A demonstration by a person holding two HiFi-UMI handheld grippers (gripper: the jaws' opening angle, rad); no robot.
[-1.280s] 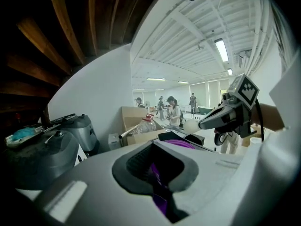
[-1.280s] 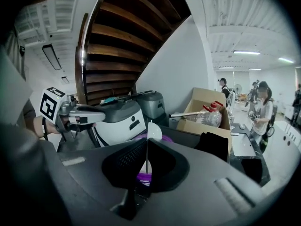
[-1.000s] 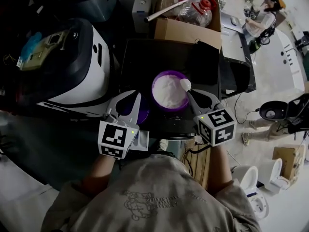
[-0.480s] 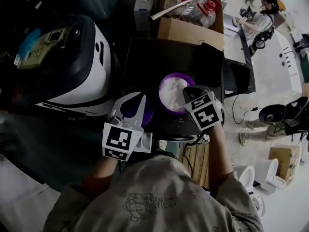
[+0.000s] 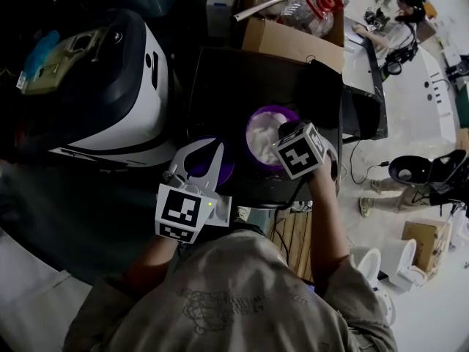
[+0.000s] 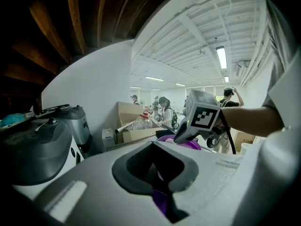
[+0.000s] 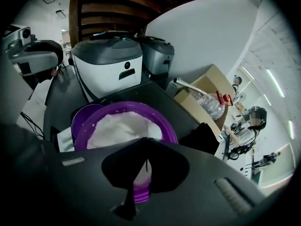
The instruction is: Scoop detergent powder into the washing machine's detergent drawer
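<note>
Gripping scoop [image 7: 142, 171] over powder bowl [image 7: 169, 128]

— Home laundry room?
— Hardly. Looks like a big open test hall or workshop: ribbed white ceiling [image 6: 197, 32] hung with long strip lights [image 6: 221, 58].
— And lower down?
— Same story. Bare pale floor [image 5: 425, 116] with white toilets [image 5: 401, 259] standing loose, a wooden pallet [image 5: 289, 233], an open cardboard box [image 5: 293, 39] of odds and ends, trailing cables [image 5: 357, 163], and people [image 5: 401, 17] busy at a bench far off.
</note>
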